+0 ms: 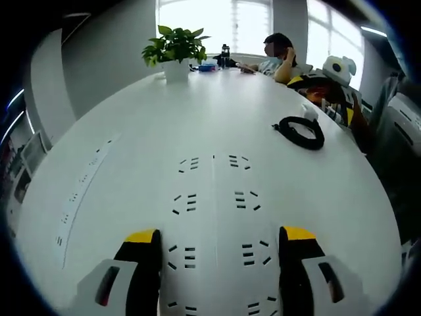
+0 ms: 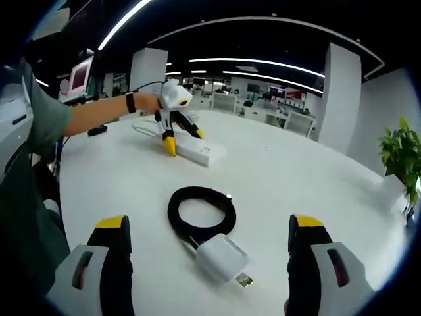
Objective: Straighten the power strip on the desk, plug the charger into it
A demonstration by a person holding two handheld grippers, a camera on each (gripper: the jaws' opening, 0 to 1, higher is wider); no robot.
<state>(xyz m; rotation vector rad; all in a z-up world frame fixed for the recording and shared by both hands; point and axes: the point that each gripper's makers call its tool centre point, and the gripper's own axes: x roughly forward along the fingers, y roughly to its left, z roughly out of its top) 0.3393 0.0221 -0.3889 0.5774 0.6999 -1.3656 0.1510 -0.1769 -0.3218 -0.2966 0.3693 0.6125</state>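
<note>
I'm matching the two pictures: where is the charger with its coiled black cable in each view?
Left gripper view: charger right of centre, far across the desk, at its coiled black cable.
Right gripper view: charger bottom centre, close, seen between the open jaws.
Shared landmark: the potted plant.

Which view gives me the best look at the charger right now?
The right gripper view: the charger lies close ahead of the right gripper, between its open jaws, plug end visible, black cable coiled behind. In the left gripper view it is small and distant, mostly just the coil.
</note>
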